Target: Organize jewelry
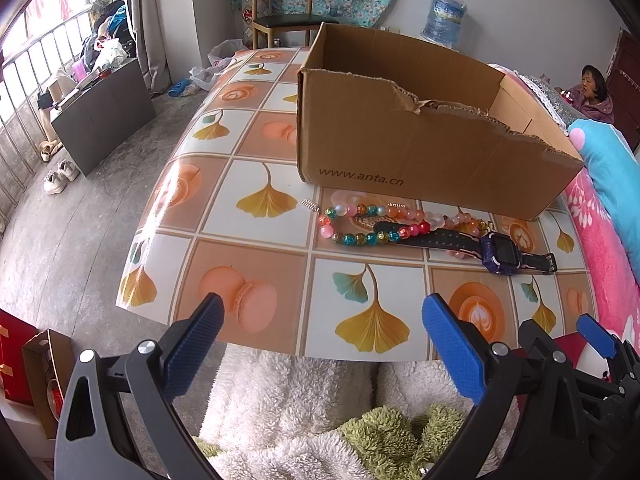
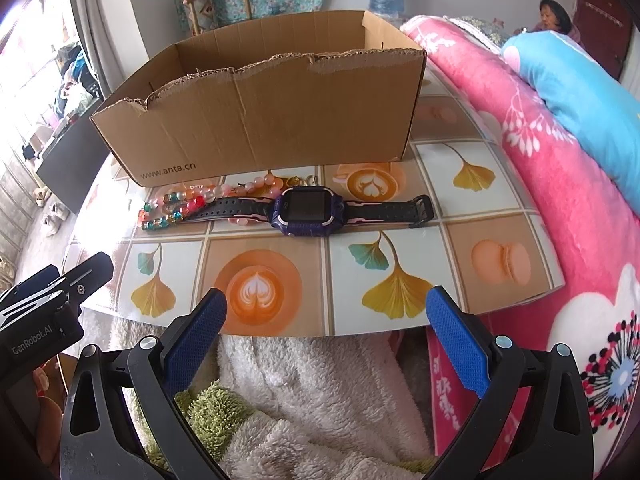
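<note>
glossy tablecloth (image 2: 500, 184), matt corrugated cardboard box (image 2: 280, 120)

Both wrist cameras sit just off the near edge of the counter (image 1: 264, 200), looking forward and slightly down across it. The left view faces the cardboard box (image 1: 400, 148) from its left; the right view from its right, nearer the watch (image 2: 308, 212). Both share box, beads and watch.

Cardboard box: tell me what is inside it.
The cardboard box is open-topped; only its bare inner walls show. Its torn front wall hides the floor, so any contents cannot be seen. The smartwatch and bead bracelets lie outside, in front.
</note>
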Tool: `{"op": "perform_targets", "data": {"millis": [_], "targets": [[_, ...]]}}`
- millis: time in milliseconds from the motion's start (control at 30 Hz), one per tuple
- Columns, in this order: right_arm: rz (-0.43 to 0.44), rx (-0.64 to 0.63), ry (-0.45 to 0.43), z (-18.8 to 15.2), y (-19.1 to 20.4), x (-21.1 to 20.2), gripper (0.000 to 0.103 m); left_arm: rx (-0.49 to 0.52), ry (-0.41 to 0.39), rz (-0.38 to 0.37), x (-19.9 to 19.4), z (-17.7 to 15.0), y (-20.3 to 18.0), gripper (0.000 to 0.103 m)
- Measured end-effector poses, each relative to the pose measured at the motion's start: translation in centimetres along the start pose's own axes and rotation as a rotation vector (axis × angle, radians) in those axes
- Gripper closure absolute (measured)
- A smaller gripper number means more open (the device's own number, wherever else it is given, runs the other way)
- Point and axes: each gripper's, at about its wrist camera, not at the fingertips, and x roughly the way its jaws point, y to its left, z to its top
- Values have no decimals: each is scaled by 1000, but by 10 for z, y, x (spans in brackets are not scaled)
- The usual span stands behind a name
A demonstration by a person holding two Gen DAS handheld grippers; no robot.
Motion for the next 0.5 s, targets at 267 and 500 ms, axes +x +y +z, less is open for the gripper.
{"op": "perform_targets", "data": {"millis": [267,500], "targets": [[3,-3,4,0,1,1,7,0,-1,0,0,0,1,6],[2,-3,5,0,1,1,7,0,-1,0,0,0,1,6]]}}
